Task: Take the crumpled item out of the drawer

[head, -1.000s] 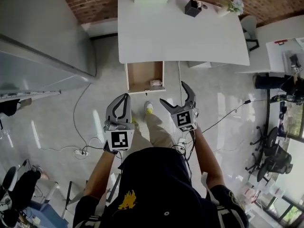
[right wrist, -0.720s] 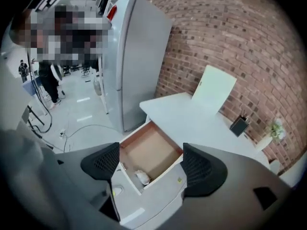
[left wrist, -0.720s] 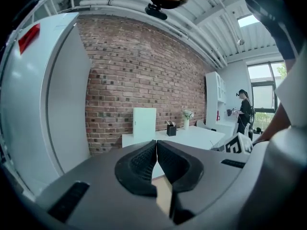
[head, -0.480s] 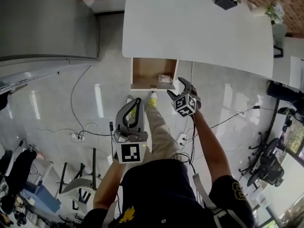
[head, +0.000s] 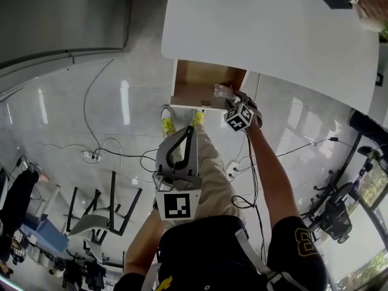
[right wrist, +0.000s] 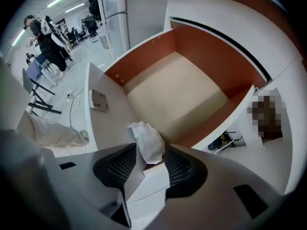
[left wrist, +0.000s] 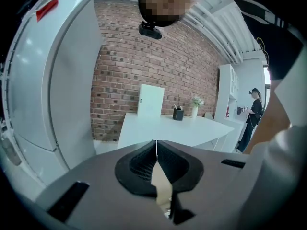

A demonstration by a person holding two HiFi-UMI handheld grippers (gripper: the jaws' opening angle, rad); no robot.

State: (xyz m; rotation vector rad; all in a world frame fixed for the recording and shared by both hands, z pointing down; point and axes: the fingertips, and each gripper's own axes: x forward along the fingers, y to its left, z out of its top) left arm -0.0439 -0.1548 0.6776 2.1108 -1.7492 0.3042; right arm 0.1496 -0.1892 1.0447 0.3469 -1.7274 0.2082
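Right gripper view | right gripper (right wrist: 149, 151) jaws closing on white crumpled item (right wrist: 147, 139), pads touching it | open drawer (right wrist: 192, 75), near right corner | left gripper (left wrist: 156, 145) fingers pressed together, empty

No text, label, brand or number can be read anywhere.

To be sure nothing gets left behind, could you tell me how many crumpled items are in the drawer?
1. The crumpled item lies in a front corner of the drawer, between the closing jaws of the right hand-held gripper. The rest of its floor shows bare; nothing seems hidden.
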